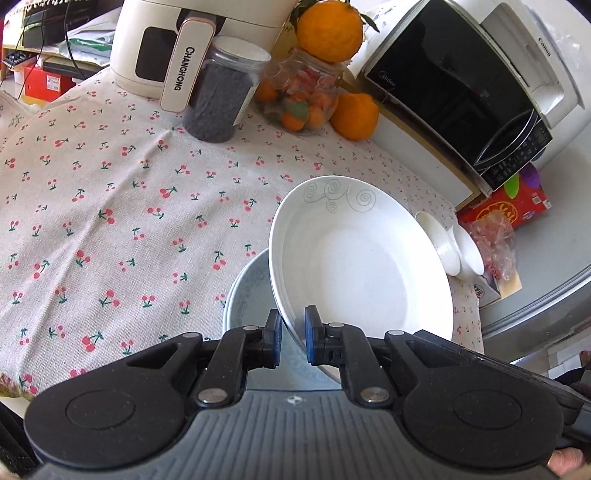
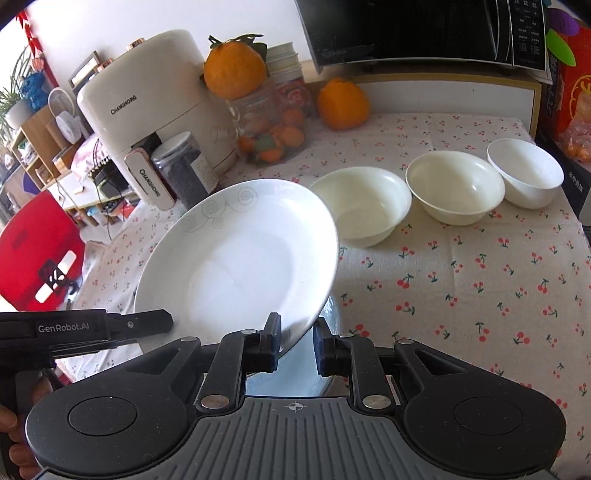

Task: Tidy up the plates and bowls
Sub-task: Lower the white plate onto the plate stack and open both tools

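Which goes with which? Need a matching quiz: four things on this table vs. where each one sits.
Things:
1. swirl plate
2. upper orange
3. dark jar
4. row of bowls

Places:
A. on top of the glass jar
B. standing on the cherry cloth, below the microwave
C. tilted, rim between the jaws of the left gripper
D. right beside the air fryer

Pairs: 1-C, 2-A, 3-D, 4-B
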